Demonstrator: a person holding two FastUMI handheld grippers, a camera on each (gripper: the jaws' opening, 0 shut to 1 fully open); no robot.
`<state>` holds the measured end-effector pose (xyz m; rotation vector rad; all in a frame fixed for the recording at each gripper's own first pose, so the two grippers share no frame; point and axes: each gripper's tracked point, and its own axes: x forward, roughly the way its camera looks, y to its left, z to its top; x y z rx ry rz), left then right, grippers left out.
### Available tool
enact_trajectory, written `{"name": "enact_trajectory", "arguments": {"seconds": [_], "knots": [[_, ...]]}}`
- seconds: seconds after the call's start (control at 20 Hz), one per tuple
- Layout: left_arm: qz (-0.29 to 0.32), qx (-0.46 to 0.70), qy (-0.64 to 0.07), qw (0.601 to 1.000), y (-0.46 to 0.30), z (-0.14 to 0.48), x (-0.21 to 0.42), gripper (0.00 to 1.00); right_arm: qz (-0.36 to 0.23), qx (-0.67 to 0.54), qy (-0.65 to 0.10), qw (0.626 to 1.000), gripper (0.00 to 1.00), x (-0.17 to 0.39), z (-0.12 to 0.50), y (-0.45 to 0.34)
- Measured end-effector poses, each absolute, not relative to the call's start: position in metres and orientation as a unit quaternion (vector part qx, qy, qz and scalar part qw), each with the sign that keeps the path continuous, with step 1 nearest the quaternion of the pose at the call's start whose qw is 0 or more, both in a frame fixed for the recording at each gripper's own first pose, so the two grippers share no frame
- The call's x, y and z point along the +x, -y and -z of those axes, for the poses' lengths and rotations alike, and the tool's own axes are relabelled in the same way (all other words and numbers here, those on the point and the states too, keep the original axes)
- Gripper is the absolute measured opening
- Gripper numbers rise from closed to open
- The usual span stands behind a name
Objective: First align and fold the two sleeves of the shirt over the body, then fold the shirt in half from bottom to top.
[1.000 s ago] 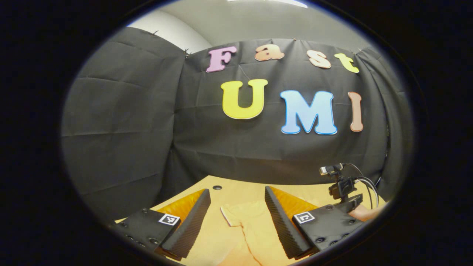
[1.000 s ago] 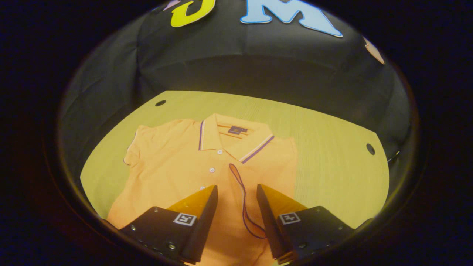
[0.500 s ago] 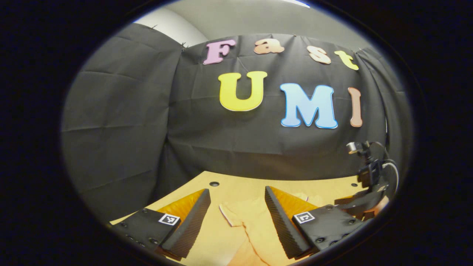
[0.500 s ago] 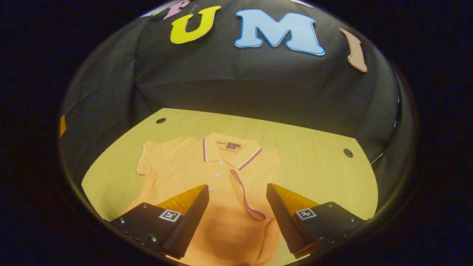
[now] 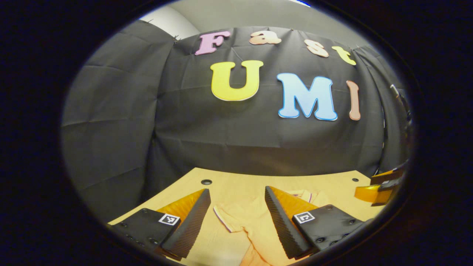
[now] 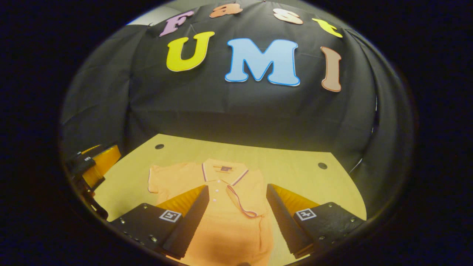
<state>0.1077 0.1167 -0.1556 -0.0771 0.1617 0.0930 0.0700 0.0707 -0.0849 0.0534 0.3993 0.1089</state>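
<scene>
An orange polo shirt [image 6: 221, 225] lies flat on the wooden table [image 6: 295, 166], collar [image 6: 223, 170] towards the far wall. One sleeve is folded over the body, its striped cuff [image 6: 240, 201] lying near the placket. The other sleeve [image 6: 159, 179] is spread out to the side. My right gripper [image 6: 237, 188] hovers open above the shirt's lower body, holding nothing. My left gripper [image 5: 236, 192] is open over the spread sleeve [image 5: 240, 218], with nothing between its fingers. The right gripper view has the left gripper [image 6: 92, 166] at its left edge. The left gripper view has the right gripper [image 5: 380, 186] at its right edge.
The table has small round holes near its far corners [image 6: 159, 146] [image 6: 322, 165]. Black cloth walls stand close behind and beside the table. Bare tabletop lies to the right of the shirt [image 6: 314, 184].
My right gripper has drawn back from the shirt and tilted up, so the shirt looks smaller and farther. In the left gripper view it has slid off towards the right edge.
</scene>
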Motion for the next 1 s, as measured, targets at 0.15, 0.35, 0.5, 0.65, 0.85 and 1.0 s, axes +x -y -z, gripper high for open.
{"name": "enact_trajectory", "arguments": {"seconds": [0.15, 0.35, 0.5, 0.65, 0.85, 1.0], "knots": [[-0.049, -0.041, -0.11, 0.992, -0.13, 0.19, 0.136, 0.96, -0.036, 0.035, -0.182, 0.982, 0.96, 0.05, 0.068, -0.073], [-0.052, -0.046, -0.141, 0.988, -0.144, 0.228, 0.168, 0.96, -0.023, 0.017, -0.174, 0.984, 0.96, 0.031, 0.062, -0.075], [-0.057, -0.05, -0.157, 0.985, -0.154, 0.254, 0.181, 0.96, -0.022, 0.003, -0.168, 0.986, 0.99, 0.024, 0.055, -0.081], [-0.067, -0.056, -0.184, 0.979, -0.163, 0.281, 0.193, 0.96, -0.03, 0.007, -0.157, 0.987, 0.96, 0.018, 0.047, -0.088], [-0.078, -0.093, -0.219, 0.968, -0.169, 0.32, 0.21, 0.96, -0.038, 0.007, -0.161, 0.986, 0.96, 0.01, 0.042, -0.089], [-0.088, -0.104, -0.243, 0.96, -0.169, 0.347, 0.223, 0.96, -0.034, 0.012, -0.167, 0.985, 0.96, 0.003, 0.046, -0.087]]}}
